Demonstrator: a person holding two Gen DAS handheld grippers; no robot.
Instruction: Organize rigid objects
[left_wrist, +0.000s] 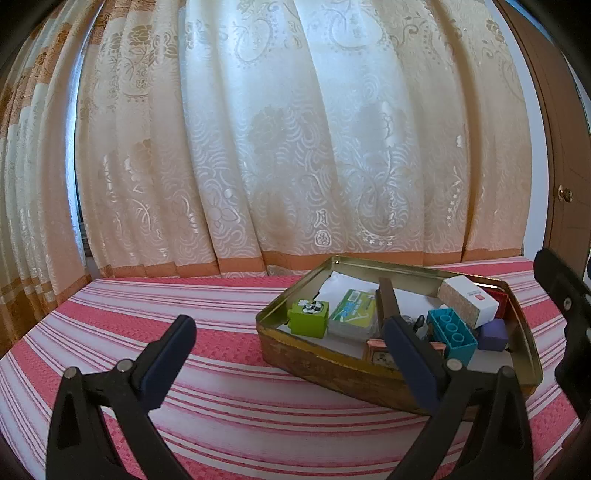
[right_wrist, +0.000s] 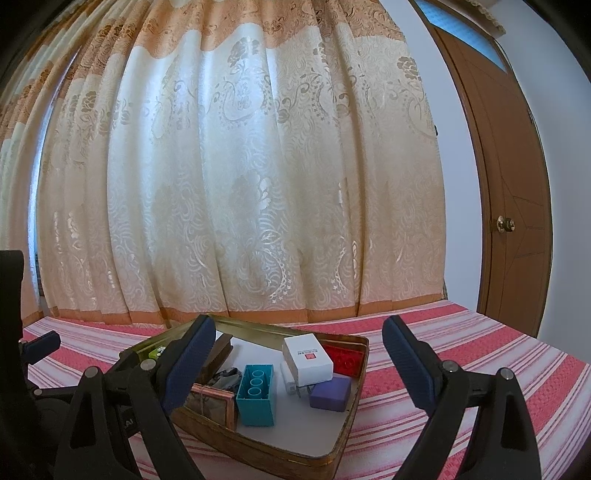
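A shallow gold tin tray (left_wrist: 388, 391) (right_wrist: 343, 439) rests on the red-and-white striped cloth. Inside lie a teal brick (left_wrist: 452, 334) (right_wrist: 256, 393), a white box (left_wrist: 469, 301) (right_wrist: 308, 356), a purple block (left_wrist: 493, 334) (right_wrist: 330, 393), a red brick (right_wrist: 345, 360), a green cube (left_wrist: 309, 316) and a green-printed packet (left_wrist: 354, 314). My left gripper (left_wrist: 291, 363) stands open just short of the tray's near left corner, nothing between its fingers. My right gripper (right_wrist: 299, 363) is open too, hovering in front of the tray with the objects seen through the gap.
A patterned cream curtain (left_wrist: 295, 147) hangs right behind the table's far edge. A brown door (right_wrist: 517, 221) with a brass knob stands at the right. Striped cloth (left_wrist: 147, 306) stretches bare left of the tray. The other gripper's black body (left_wrist: 569, 314) shows at the right edge.
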